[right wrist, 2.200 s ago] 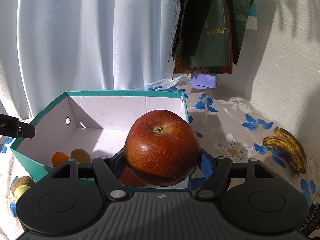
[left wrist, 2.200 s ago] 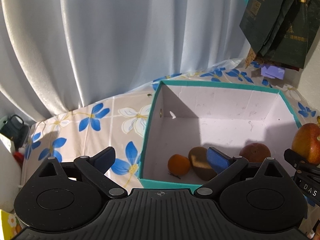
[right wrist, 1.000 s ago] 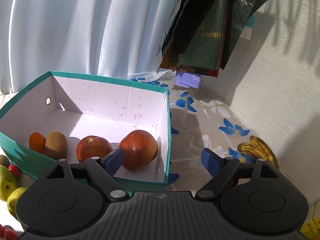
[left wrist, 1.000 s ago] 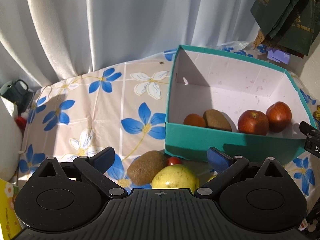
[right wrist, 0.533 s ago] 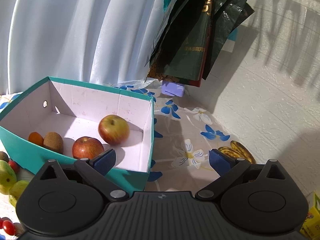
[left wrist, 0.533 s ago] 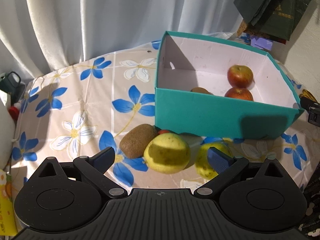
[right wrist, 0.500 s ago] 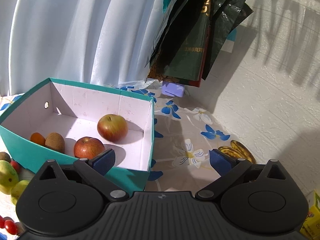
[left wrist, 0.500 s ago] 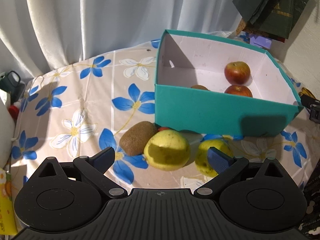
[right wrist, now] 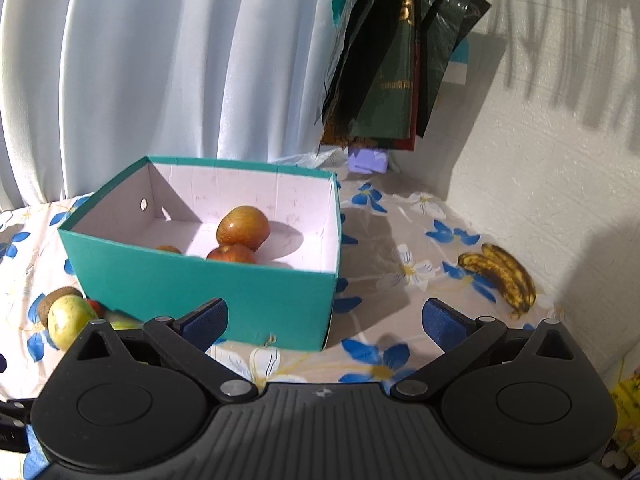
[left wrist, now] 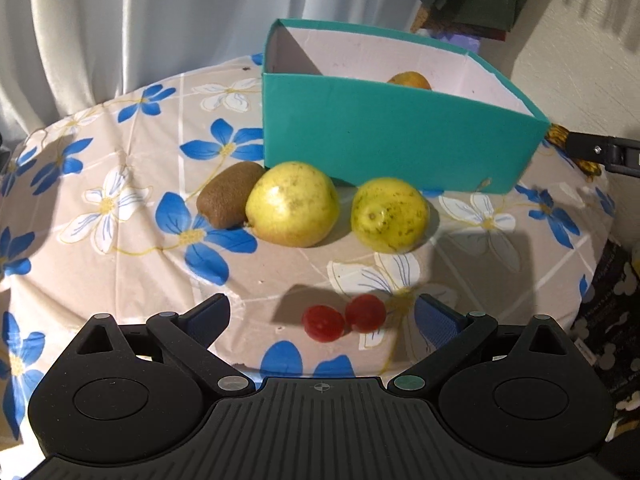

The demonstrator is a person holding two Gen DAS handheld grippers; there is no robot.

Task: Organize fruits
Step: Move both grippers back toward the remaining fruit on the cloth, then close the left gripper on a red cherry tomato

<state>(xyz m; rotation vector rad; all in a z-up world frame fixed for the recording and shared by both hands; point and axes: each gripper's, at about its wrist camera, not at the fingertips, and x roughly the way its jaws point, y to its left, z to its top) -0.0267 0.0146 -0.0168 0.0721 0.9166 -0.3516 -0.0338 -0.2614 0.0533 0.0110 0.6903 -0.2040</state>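
Teal box [left wrist: 400, 136], blue-flowered beige tablecloth [left wrist: 120, 200], yellow-green pears [left wrist: 292, 204], red tomatoes [left wrist: 324, 322]

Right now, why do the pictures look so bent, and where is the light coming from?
Both views come through a fisheye lens, so the curtain and table edge bow outward. In the left wrist view, hard light throws a dark shadow over the cherry tomatoes and lights the two yellow pears. In the right wrist view, the teal box holds a sunlit patch, and streaky shadows cross the wall.

2 apples [right wrist: 242, 227] in teal box [right wrist: 208, 284], pears [left wrist: 292, 204] outside
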